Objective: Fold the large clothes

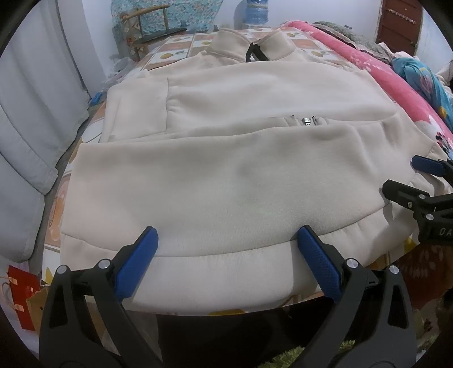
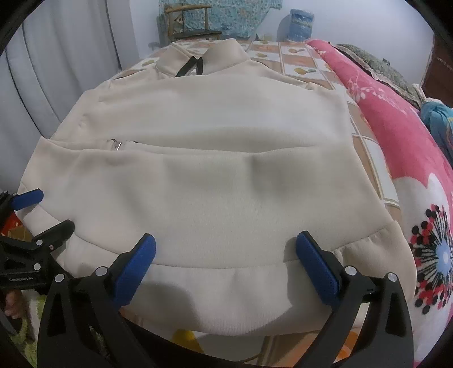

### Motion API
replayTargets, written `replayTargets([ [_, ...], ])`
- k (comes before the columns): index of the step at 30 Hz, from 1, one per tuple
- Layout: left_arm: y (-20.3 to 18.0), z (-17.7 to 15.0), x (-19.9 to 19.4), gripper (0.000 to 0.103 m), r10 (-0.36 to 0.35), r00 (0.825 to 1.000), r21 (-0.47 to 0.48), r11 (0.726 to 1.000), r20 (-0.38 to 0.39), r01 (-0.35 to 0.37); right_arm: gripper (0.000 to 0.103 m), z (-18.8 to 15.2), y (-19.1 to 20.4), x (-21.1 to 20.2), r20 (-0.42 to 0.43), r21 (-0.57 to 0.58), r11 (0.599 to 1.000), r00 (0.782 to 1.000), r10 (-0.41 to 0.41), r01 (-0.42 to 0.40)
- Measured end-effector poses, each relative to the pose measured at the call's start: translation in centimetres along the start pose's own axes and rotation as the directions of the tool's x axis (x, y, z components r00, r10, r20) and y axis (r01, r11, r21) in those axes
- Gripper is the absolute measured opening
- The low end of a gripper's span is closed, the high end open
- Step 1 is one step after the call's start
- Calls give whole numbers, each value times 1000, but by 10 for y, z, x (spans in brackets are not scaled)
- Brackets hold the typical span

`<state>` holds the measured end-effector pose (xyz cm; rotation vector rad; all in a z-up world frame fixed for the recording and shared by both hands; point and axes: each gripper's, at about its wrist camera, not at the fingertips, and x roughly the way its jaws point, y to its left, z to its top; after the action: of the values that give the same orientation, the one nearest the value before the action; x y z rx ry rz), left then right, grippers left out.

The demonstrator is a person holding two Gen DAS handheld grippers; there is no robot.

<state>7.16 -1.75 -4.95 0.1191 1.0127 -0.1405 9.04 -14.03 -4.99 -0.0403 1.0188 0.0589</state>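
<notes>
A cream zip jacket lies flat on the patterned table, collar at the far end, sleeves folded across the body. It also shows in the right wrist view. My left gripper is open, its blue fingertips just over the ribbed hem near the table's front edge. My right gripper is open over the hem further right. Each gripper shows at the side of the other's view: the right gripper and the left gripper. Neither holds cloth.
A pink floral blanket lies along the right of the table. A grey curtain hangs on the left. A chair and a blue water bottle stand behind the table. Red bags sit low on the left.
</notes>
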Motion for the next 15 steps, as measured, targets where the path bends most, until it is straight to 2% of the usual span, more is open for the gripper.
replayTargets([
  [15,-1,0,0,96,12,1000,-11,1000,-11,-12,96,0,1,0,-6,-6,1000,1000,-9,9],
])
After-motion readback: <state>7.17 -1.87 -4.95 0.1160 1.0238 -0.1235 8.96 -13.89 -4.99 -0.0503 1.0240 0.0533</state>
